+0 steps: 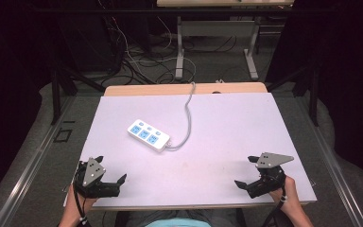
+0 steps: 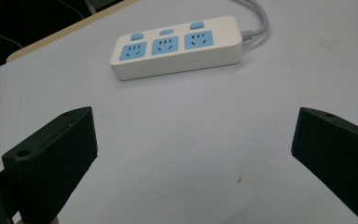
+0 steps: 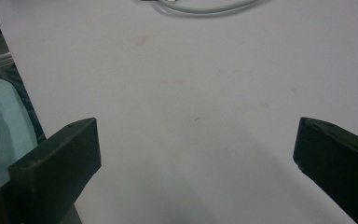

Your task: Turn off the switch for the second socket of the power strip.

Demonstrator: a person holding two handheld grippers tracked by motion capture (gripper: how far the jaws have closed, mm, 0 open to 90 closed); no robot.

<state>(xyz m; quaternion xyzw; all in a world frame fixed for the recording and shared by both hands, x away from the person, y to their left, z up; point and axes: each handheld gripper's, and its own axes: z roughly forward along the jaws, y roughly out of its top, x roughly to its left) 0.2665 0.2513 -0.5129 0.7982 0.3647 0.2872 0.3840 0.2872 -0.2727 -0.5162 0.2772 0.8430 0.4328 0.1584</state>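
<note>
We see the white power strip (image 1: 149, 135) lying left of centre on the desk (image 1: 227, 123), its grey cord (image 1: 187, 118) running toward the top. Our left claw (image 1: 111, 169) at lower left and right claw (image 1: 246, 171) at lower right both gape wide, holding nothing.

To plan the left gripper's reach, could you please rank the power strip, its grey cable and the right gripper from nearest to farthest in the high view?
From the left gripper:
1. Power strip, mid-table, ahead.
2. Grey cable, beyond the strip, running to the far edge.
3. Right gripper, across at the near right corner.
</note>
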